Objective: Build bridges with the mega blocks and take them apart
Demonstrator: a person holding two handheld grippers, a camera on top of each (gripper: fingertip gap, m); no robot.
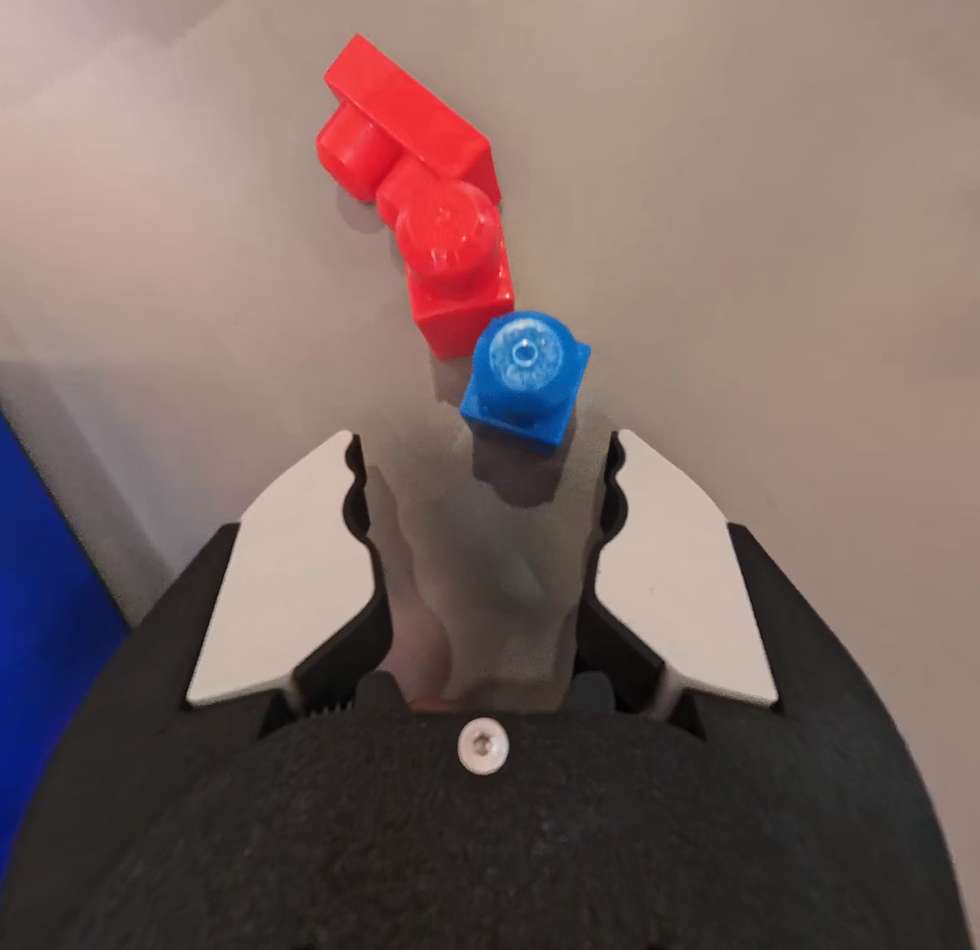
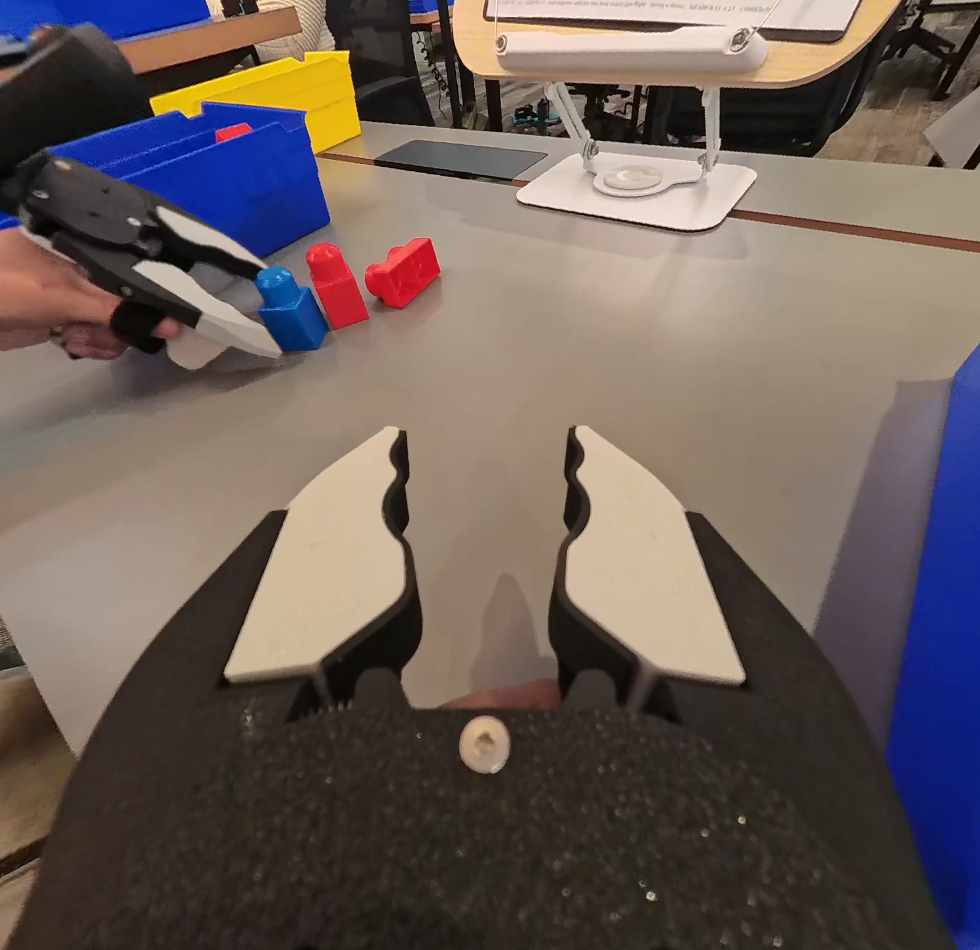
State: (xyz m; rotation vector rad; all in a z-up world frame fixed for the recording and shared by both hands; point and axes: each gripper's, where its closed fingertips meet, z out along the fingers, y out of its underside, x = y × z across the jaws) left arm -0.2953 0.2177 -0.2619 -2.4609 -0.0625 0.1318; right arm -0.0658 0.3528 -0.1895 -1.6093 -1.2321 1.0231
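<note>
A blue one-stud block (image 1: 525, 384) stands upright on the grey table, with a red one-stud block (image 1: 456, 267) upright just beyond it. A red two-stud block (image 1: 403, 124) lies on its side past that. In the right wrist view the blue block (image 2: 290, 310), the red one-stud block (image 2: 337, 288) and the red two-stud block (image 2: 404, 272) form a row. My left gripper (image 1: 483, 447) is open and empty, its tips just short of the blue block; it also shows in the right wrist view (image 2: 265, 309). My right gripper (image 2: 487, 437) is open and empty over bare table.
A blue bin (image 2: 212, 177) holding a red piece and a yellow bin (image 2: 286, 92) stand at the back left. A white stand (image 2: 636, 188) holding a board and a dark flat pad (image 2: 461, 158) sit at the back. Another blue bin (image 2: 949, 606) is at the right edge. The red one-stud block (image 1: 456, 267) is about 5 cm from my left fingertips.
</note>
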